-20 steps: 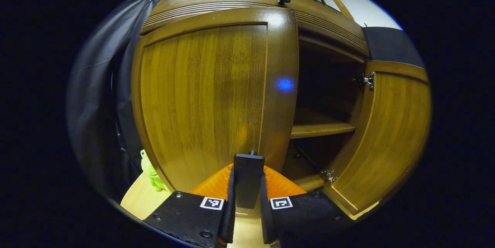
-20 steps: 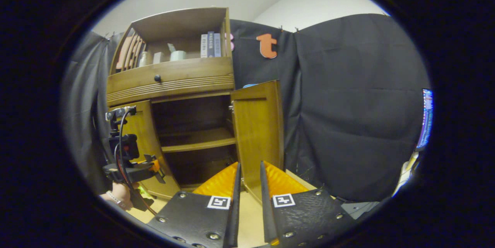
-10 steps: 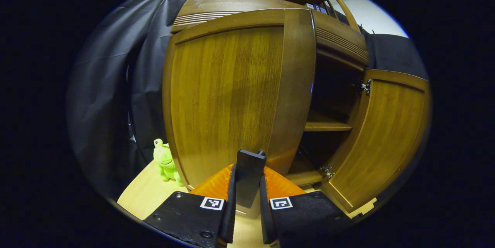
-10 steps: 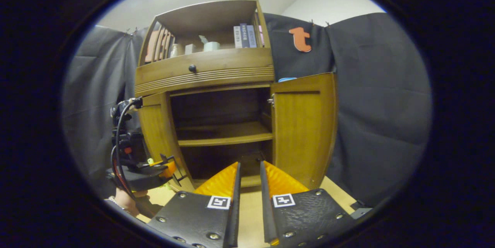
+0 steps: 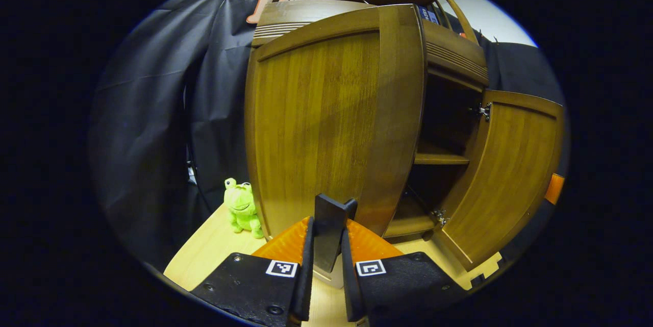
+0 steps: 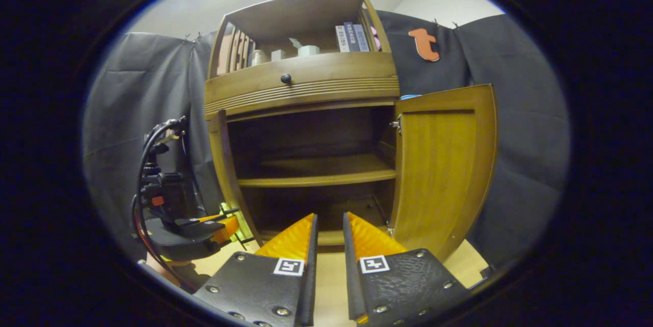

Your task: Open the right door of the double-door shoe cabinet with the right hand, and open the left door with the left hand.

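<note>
Now, in the left gripper view, a green plush frog (image 5: 242, 206) sits left of the left gripper (image 5: 326, 271), which is clamped on the dark flat handle (image 5: 329, 235) of the brown wooden left door (image 5: 326, 118), swung wide. Right gripper (image 6: 329, 271) has fingers slightly apart, holding nothing; the brown wooden right door (image 6: 441, 169) stands open ahead-right.

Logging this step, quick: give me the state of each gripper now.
Left gripper: jaws shut on the black handle of the left door.
Right gripper: jaws slightly apart, holding nothing, clear of the right door.

glossy wood left door (image 5: 326, 118), seemingly plush frog (image 5: 241, 205).
</note>
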`<state>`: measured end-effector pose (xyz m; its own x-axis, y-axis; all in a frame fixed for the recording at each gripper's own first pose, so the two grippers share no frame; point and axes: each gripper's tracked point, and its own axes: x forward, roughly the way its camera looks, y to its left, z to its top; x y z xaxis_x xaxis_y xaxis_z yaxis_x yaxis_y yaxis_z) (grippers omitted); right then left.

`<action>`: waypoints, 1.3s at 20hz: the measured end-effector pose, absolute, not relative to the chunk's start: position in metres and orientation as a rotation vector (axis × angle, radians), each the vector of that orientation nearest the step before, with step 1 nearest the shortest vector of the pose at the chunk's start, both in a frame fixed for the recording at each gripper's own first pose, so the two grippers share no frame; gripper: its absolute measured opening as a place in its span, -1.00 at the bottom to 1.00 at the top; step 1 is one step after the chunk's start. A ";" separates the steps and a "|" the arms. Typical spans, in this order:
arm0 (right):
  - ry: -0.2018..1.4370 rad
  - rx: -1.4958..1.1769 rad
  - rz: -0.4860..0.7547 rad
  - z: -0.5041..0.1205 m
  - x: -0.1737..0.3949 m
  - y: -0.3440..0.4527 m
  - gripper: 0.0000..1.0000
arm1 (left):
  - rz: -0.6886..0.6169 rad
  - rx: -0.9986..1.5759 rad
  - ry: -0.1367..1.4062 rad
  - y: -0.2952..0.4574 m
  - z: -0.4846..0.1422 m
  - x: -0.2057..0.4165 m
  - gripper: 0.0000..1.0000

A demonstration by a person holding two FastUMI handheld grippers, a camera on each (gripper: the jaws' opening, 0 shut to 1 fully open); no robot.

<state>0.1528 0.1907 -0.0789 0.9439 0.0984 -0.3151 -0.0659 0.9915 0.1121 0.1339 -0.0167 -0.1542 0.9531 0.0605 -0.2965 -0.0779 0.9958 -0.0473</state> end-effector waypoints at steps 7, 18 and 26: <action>0.356 0.128 0.155 -0.089 0.154 0.218 -0.49 | 0.124 -0.054 0.308 0.003 -0.156 0.121 -0.50; 0.377 0.118 0.254 -0.092 0.158 0.255 -0.49 | 0.218 -0.077 0.327 0.029 -0.160 0.103 -0.70; 0.398 0.132 0.300 -0.097 0.165 0.270 -0.49 | 0.299 -0.111 0.310 0.045 -0.155 0.095 -0.70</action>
